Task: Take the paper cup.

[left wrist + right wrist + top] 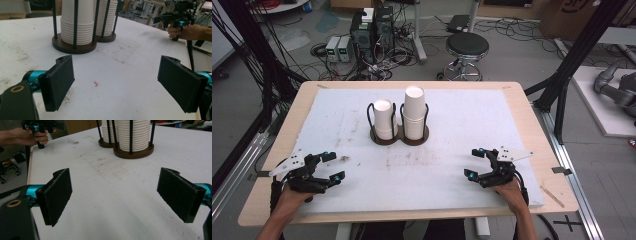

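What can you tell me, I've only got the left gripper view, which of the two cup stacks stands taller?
Observer: In the high view the right stack of cups stands taller than the left stack of cups.
Operator: Where's my left gripper relative to the holder?
Observer: The left gripper sits near the table's front left corner, well apart from the cup holder.
Operator: Is the right gripper open?
Observer: Yes. In the right gripper view the right gripper has its jaws wide apart with nothing between them, only the white mat beyond.
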Available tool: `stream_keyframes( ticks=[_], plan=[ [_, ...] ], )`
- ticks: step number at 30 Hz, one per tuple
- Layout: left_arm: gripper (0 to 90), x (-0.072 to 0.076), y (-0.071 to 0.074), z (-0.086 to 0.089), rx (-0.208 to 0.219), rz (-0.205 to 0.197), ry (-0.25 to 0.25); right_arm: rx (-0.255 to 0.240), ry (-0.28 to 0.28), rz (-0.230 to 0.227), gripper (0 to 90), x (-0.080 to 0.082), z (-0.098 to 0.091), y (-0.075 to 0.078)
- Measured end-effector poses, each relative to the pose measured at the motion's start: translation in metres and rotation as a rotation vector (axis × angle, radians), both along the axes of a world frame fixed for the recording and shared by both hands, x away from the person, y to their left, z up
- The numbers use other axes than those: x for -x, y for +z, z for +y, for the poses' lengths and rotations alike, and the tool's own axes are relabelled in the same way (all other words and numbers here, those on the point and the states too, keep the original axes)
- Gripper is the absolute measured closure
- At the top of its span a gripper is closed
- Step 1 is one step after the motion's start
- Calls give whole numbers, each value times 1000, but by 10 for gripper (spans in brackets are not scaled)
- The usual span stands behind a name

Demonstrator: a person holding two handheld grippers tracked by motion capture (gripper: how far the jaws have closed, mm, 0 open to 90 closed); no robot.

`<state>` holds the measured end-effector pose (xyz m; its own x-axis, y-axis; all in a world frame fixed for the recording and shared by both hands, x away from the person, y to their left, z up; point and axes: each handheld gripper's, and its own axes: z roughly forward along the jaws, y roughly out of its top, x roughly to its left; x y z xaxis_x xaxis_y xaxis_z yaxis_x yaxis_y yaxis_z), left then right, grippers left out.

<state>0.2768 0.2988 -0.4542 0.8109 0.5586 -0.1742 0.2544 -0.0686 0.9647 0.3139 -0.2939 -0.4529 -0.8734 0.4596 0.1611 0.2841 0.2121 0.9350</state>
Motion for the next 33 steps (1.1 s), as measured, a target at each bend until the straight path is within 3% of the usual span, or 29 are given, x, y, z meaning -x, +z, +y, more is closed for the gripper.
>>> stream_keyframes(
  ticks=[11,19,25,33],
  plan=[
    [136,-1,0,0,0,2,5,4,1,6,133,-1,0,0],
    [125,-2,2,1,9,26,11,1,2,15,134,-1,0,0],
    [119,-9,28,4,31,-24,-3,9,2,8,133,-2,1,0],
    [119,-24,63,3,1,-50,-36,6,3,17,133,-3,0,0]
  ],
)
